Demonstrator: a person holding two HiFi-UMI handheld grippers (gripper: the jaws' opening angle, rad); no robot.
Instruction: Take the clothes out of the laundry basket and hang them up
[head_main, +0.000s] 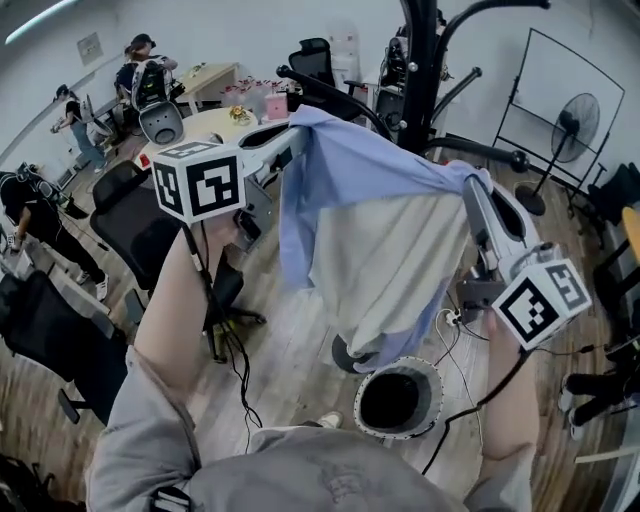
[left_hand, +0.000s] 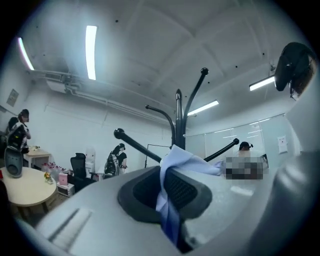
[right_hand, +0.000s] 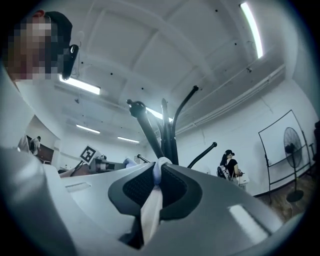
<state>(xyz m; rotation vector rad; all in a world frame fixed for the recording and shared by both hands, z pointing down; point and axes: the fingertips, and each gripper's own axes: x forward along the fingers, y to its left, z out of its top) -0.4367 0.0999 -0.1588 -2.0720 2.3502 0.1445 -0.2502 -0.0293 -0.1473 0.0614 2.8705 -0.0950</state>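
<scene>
- Holding the blue shirt (head_main: 370, 220) spread between them, the left gripper (head_main: 293, 135) and right gripper (head_main: 470, 190) each have their jaws pinched tight on its cloth.
- The shirt hangs above the laundry basket (head_main: 436, 392), facing the coat rack (head_main: 420, 70).
- This looks like the hanging step; next the shirt needs draping over a peg before either gripper lets go.

The pale-blue cloth shirt (head_main: 340, 190) is soft, matt and creased. The tall black coat stand (head_main: 420, 60) looks like smooth, glossy metal. The pale plank floor (head_main: 290, 360) looks like matt wood.
</scene>
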